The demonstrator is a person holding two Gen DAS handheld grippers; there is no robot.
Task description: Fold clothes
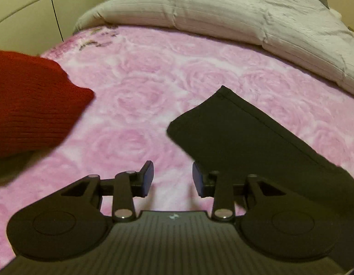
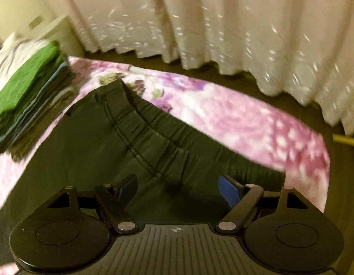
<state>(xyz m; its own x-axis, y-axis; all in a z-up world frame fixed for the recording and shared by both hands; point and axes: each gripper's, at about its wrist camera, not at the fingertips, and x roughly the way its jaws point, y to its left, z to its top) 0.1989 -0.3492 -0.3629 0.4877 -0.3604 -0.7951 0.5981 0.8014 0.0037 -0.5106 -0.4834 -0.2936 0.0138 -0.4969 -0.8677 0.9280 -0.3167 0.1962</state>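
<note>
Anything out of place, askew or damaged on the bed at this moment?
Nothing stands out. The dark trousers lie flat on the pink blanket, the folded stack sits slightly uneven, and both tongs hang open.

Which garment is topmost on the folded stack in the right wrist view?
Start at the pink floral blanket covering the bed, then go to its far-left corner beside the dark trousers. There sits a stack of folded clothes. The top piece is the bright green folded garment, the only green one above blue and grey layers.
</note>
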